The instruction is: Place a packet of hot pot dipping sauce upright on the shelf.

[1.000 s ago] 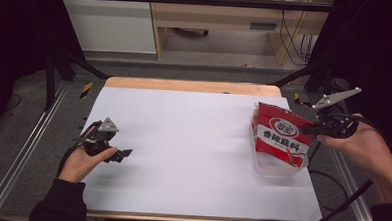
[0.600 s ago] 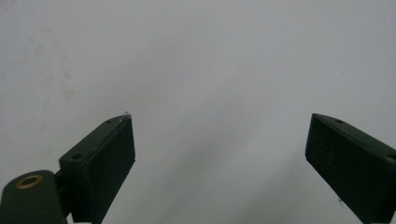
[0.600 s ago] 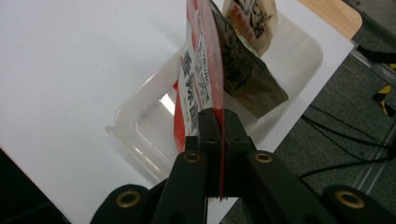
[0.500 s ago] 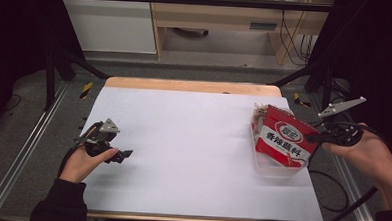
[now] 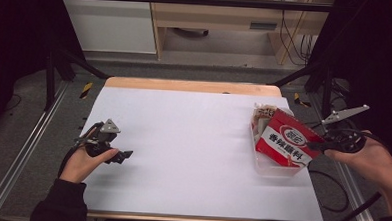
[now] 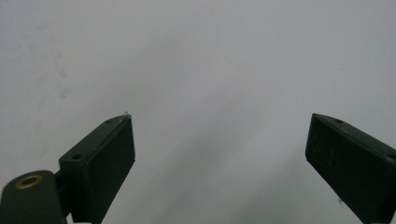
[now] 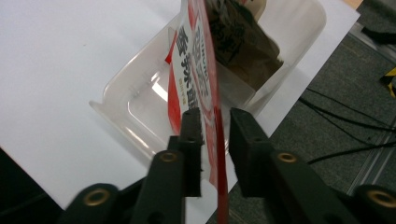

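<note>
Two claws are in use over a white surface [image 5: 192, 155]. The right claw [image 7: 215, 116] sits at the near right corner of a clear tub [image 7: 140, 107], with a red packet [image 7: 201, 70] standing on edge between its jaws. Its jaws have just been opening: in the right gripper view the packet's thin edge runs down the gap between them, lying against the left pad while a sliver of space shows at the right pad, so the pads no longer clamp it. The packet leans out of the tub toward this claw, its lower part inside the tub and its upper part rising past the rim. Beyond the packet, at the tub's far end from the claw, lies a dark brown bag [image 7: 243, 42]. From above, the right claw [image 5: 316, 144] meets the packet [image 5: 287, 140] at its right edge, and the tub [image 5: 271, 169] rests on the surface just in front of the hand.

The left claw [image 5: 124, 156] is well apart from the tub, across the surface. Its jaws stand wide apart with nothing between them, and the left gripper view shows the left claw [image 6: 219, 149] over bare white surface [image 6: 210, 70].
</note>
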The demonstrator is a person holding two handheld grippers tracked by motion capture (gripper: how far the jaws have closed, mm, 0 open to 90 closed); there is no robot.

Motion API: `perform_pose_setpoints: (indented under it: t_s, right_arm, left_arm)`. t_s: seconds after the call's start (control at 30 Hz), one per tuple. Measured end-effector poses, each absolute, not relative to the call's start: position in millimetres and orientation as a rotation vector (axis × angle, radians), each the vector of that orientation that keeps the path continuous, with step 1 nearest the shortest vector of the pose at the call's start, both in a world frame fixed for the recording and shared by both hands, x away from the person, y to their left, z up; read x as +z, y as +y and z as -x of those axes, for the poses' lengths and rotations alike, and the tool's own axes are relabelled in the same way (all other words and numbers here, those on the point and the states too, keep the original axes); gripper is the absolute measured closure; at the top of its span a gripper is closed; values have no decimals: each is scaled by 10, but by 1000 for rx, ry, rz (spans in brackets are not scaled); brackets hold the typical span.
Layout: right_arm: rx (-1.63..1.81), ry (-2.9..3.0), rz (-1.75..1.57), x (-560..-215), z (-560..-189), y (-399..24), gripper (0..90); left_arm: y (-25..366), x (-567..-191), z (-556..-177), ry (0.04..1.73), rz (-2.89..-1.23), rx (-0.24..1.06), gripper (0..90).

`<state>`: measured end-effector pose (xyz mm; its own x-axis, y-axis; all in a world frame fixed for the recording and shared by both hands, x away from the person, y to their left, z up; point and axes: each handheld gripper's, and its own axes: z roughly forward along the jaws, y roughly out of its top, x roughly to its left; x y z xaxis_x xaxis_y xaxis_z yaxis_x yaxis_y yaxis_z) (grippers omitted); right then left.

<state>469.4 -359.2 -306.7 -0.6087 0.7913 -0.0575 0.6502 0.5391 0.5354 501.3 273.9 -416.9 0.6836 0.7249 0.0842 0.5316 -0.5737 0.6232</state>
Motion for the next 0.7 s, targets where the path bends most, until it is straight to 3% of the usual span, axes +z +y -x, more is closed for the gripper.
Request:
perform_pose_setpoints:
  t_s: [0.1,0.33,0.7]
  right_arm:
    - [694,2459,-1197,-3029,-4733,-3539,582]
    - [667,2428,-1179,-2890,-4875,-3300,360]
    - [662,2411,-1160,-2829,-5124,-2956,255]
  left_arm:
    - [2738,-4171,-5014,964,-2330,446,83]
    - [2739,-4169,-5013,962,-2329,446,83]
    - [2757,-4161,-5010,964,-2319,446,82]
